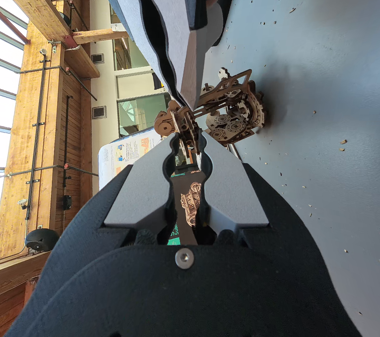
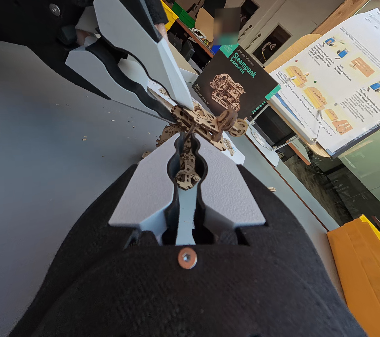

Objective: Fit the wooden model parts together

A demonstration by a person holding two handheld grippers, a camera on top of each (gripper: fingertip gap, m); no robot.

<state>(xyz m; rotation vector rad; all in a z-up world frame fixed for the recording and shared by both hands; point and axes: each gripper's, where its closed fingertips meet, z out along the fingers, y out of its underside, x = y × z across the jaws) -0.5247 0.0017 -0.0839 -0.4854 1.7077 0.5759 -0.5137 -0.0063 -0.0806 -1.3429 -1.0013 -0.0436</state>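
A partly built wooden model (image 1: 236, 113) of gears and laser-cut frames is held just above the blue-grey table (image 1: 308, 60), its geared end close to the surface. My left gripper (image 1: 189, 136) is shut on a stack of wooden plates at the model's near end. My right gripper (image 1: 190, 108) comes in from above and is shut on the model's thin frame bar. In the right wrist view my right gripper (image 2: 186, 139) clamps that thin bar of the model (image 2: 201, 121), and the left gripper (image 2: 182, 110) reaches in from the upper left, shut on the model's top.
The kit's black box (image 2: 232, 84) stands behind the model, with an instruction sheet (image 2: 329, 84) propped at the right. A white booklet (image 2: 236, 154) lies under the model. An orange container (image 2: 357, 255) sits at the near right. Wood chips (image 1: 341, 145) dot the table. My two grippers' fingertips are within a few centimetres of each other.
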